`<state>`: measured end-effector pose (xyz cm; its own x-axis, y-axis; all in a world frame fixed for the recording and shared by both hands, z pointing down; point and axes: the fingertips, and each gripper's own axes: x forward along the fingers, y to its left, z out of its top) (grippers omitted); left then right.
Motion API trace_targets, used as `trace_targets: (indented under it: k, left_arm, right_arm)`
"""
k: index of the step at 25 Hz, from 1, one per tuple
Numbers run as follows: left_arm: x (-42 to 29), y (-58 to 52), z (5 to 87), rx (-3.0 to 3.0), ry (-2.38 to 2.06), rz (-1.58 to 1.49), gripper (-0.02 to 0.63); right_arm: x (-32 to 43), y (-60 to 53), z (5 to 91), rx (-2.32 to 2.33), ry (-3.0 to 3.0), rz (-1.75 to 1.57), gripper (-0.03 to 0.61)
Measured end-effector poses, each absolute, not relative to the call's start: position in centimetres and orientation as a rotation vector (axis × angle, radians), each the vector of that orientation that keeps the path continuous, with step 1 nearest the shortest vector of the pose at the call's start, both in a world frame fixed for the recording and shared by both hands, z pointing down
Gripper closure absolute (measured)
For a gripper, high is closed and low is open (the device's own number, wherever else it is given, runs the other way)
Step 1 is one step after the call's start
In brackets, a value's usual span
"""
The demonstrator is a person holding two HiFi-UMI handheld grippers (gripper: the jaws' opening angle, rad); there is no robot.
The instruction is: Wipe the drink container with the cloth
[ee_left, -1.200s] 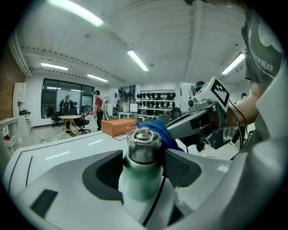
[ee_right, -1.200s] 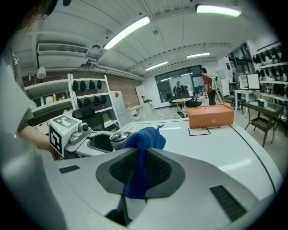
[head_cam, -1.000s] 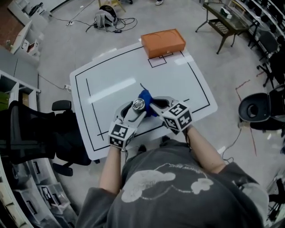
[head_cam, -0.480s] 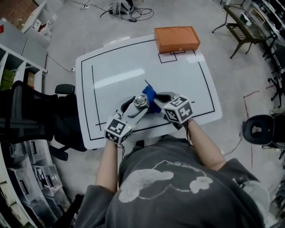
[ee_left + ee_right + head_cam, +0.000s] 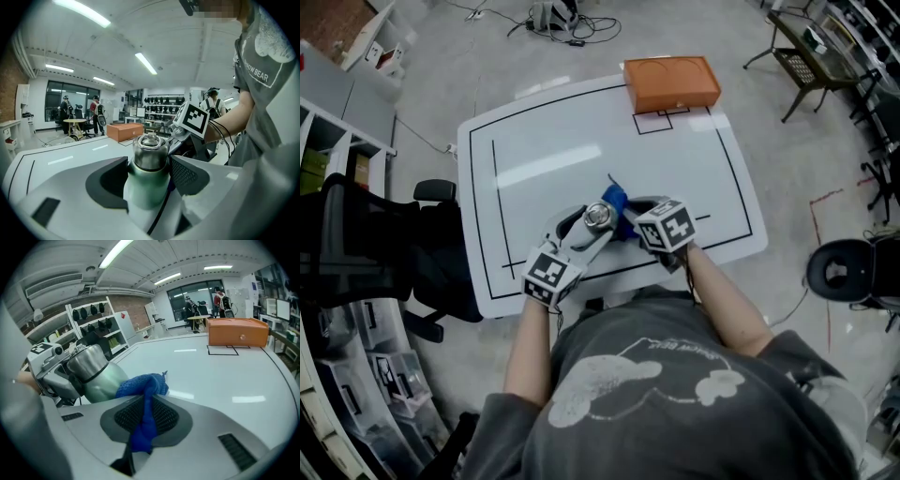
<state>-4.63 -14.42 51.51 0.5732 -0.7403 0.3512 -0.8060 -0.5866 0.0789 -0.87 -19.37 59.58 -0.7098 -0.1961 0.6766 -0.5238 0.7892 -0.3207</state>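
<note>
Drink container (image 5: 149, 183), a pale green bottle with a steel cap, sits between the jaws of the left gripper (image 5: 149, 174) over the near edge of the white table (image 5: 544, 141); whether its base rests on the tabletop cannot be told. It looks like a rigid metal flask, probably with some weight to it; its smooth, rounded wall could slip or turn under a sideways push. The body just below the cap, where the pads meet it now, seems the soundest place to hold; that leaves the shoulder and cap bare for wiping. The cloth (image 5: 143, 385) is blue, soft and limp; it bunches and folds readily, so a pinch through its middle with a wad left free at the front should serve best. The left gripper stands wide, its two pads pressed on either side of the green body; the right gripper (image 5: 146, 420) is nearly closed, nipping the cloth so that a strip hangs down between the pads; the bunched end pokes forward and lies against the bottle's side below the cap.
</note>
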Motion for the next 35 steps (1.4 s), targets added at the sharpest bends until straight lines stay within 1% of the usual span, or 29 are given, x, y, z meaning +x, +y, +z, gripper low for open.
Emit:
trace_targets:
  k: [5, 12, 16, 19, 22, 25, 28, 31, 35]
  left_arm:
    - [-4.9, -14.3, 51.7, 2.615, -1.189, 0.439, 0.341]
    - [-5.4, -14.1, 51.9, 2.717, -0.943, 0.529, 0.341]
    - [-5.3, -14.2, 51.5, 2.778, -0.794, 0.607, 0.341]
    - [-4.7, -14.1, 51.2, 2.785, -0.764, 0.615, 0.341]
    - [-4.8, -13.9, 50.9, 2.752, -0.889, 0.584, 0.339]
    - [-5.3, -13.6, 50.9, 2.642, -1.126, 0.479, 0.336]
    - [-5.1, -13.1, 51.0, 2.472, -1.338, 0.36, 0.309]
    - [-4.6, -13.3, 51.8, 2.314, -1.527, 0.38, 0.273]
    - [-4.8, -14.5, 53.7, 2.142, -1.718, 0.473, 0.272]
  right_arm:
    - [-0.9, -19.0, 59.2, 0.562, -2.313, 0.608, 0.529]
    - [-0.1, -18.5, 56.9, 0.599, -2.331, 0.552, 0.528]
    - [1.7, -18.3, 55.1, 0.672, -2.35, 0.559, 0.528]
    - [3.3, -17.8, 54.5, 0.713, -2.349, 0.586, 0.528]
    - [4.0, -17.5, 54.2, 0.723, -2.369, 0.6, 0.528]
    - [4.1, -17.9, 53.2, 0.679, -2.426, 0.562, 0.528]
    - [3.4, -18.8, 51.8, 0.582, -2.494, 0.506, 0.528]
    - [2.1, -19.5, 50.3, 0.429, -2.544, 0.43, 0.528]
    - [-0.4, -19.4, 49.1, 0.179, -2.573, 0.341, 0.528]
